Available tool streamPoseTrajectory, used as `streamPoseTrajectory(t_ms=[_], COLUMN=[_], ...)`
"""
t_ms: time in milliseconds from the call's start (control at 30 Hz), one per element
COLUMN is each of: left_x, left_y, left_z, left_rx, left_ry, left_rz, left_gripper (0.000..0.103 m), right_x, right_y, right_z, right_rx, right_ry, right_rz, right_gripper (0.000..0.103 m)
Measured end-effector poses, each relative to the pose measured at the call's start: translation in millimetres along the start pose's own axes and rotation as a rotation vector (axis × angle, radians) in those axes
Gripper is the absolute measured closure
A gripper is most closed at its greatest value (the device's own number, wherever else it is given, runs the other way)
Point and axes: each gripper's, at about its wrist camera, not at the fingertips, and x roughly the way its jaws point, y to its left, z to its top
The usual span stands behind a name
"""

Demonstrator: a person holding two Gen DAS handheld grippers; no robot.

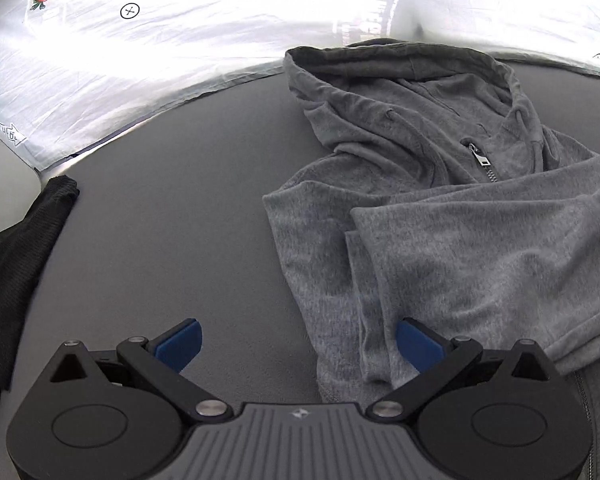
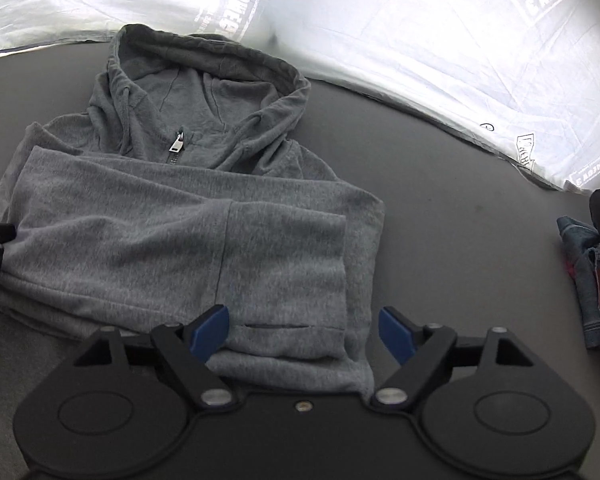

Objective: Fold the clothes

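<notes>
A: Grey zip-front hooded sweatshirt (image 1: 439, 216), soft knit, lies on the dark grey flat work surface (image 1: 180, 216), hood (image 2: 204, 80) toward the far edge, both sleeves folded across the chest below the metal zipper pull (image 1: 479, 158).

B: And the grippers?

A: Left gripper (image 1: 298, 344), black with blue finger pads (image 1: 182, 342), hovers at the sweatshirt's near left corner, jaws spread wide, nothing between them but the garment's edge and bare surface. Its right pad sits just over the fabric; contact cannot be told.

B: The right one?

A: Right gripper (image 2: 303, 332), same black body, blue pads (image 2: 212, 330), jaws likewise wide apart, poised over the near hem, where the folded sleeve cuff (image 2: 296, 300) lies between the fingers. It grips nothing.

B: What else is in view?

A: A crumpled white sheet printed with orange carrots and crossed circles (image 1: 140, 60) runs along the far edge of the surface. A black ribbed garment (image 1: 16, 264) is heaped at the left edge, well apart from the sweatshirt. At the right edge, a blue denim item (image 2: 587, 280) lies bunched, a dark shape above it too cropped to identify.
</notes>
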Motion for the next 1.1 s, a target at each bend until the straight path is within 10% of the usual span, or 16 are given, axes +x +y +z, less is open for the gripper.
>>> streamPoseTrajectory(t_ms=[333,633,833,1100], left_x=[2,58,79,130], left_y=[12,33,9,-7], left_z=[38,117,147,143], left_rx=[-0.044,-0.169,-0.007,0.041], left_ry=[0.046,-0.141,-0.244,-0.151], left_rz=[0.042,0.050,0.082,0.093], left_gripper=[0.000,0.000,0.000,0.000], right_x=[-4,56,91,135], right_y=[-28,-26,-33,-35], right_z=[27,90,129,160], right_rx=[-0.112,0.033,0.075,0.026], right_ry=[-0.013,-0.198,-0.238,-0.209], right_rz=[-0.105,-0.051,-0.024,0.020], right_gripper=[0.014,0.013,0.009,0.006])
